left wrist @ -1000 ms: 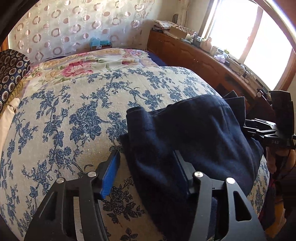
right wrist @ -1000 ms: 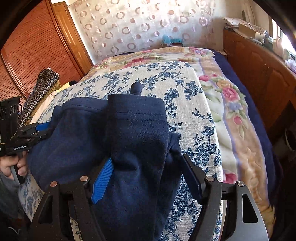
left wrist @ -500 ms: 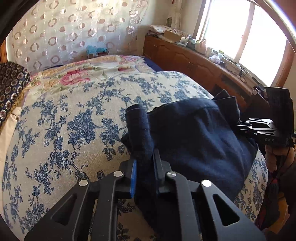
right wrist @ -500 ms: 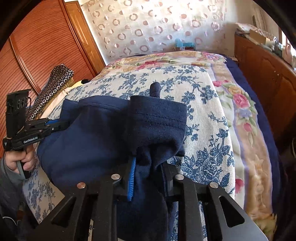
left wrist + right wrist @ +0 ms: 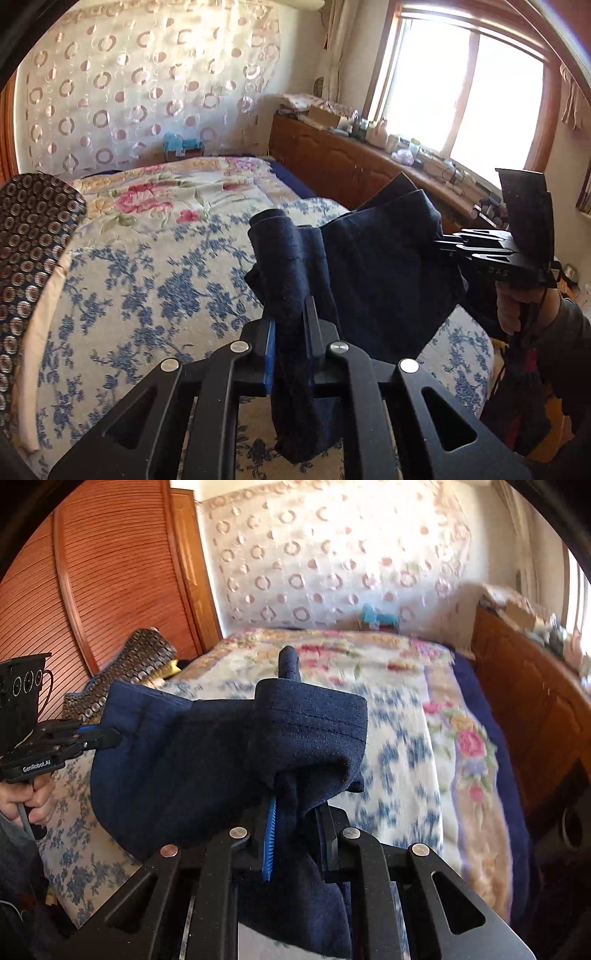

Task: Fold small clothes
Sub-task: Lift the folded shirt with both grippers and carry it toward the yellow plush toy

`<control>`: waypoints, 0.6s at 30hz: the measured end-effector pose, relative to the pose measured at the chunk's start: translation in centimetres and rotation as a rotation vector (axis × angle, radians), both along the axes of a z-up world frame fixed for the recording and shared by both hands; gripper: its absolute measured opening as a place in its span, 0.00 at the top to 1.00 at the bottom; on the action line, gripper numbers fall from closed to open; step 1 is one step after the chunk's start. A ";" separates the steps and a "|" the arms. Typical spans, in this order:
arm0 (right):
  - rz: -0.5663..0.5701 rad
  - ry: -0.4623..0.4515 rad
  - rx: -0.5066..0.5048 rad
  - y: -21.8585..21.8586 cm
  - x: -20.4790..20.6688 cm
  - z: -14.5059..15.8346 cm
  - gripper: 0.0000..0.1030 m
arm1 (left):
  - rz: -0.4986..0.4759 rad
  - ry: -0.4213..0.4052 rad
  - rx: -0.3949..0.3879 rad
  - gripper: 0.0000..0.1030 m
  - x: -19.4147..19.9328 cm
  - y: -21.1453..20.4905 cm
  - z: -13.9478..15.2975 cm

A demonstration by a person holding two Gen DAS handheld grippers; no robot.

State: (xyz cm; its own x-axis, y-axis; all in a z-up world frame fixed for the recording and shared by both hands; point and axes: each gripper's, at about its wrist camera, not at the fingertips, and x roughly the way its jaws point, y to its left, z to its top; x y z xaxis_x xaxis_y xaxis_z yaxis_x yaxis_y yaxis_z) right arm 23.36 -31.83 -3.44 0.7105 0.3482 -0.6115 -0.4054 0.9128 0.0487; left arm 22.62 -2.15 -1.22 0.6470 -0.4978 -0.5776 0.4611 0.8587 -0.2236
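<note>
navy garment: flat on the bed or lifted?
Lifted. The garment hangs bunched between the left gripper and right gripper, both shut on it, above the bed.

This was a home bedroom: a bed under a floral bedspread lay ahead of the tool, with a curtain behind it, a cluttered wooden cabinet beneath a window, and a louvred wardrobe door.
</note>
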 end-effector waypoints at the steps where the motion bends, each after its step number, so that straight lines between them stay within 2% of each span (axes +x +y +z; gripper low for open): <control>1: 0.012 -0.015 -0.005 0.5 -0.1 0.6 0.83 | 0.010 -0.012 -0.010 0.88 -0.3 0.7 0.5; 4: 0.065 -0.068 -0.019 2.6 0.4 2.7 0.83 | 0.058 -0.057 -0.047 0.88 -1.4 4.1 2.6; 8: 0.165 -0.137 -0.037 7.5 2.2 5.8 0.83 | 0.160 -0.114 -0.059 0.88 -2.8 9.6 4.8; 13: 0.321 -0.193 -0.054 16.1 6.0 8.7 0.83 | 0.334 -0.150 -0.062 0.88 -3.7 17.9 6.0; 18: 0.459 -0.213 -0.080 26.0 10.6 10.0 0.83 | 0.495 -0.154 -0.086 0.88 -4.0 25.4 5.6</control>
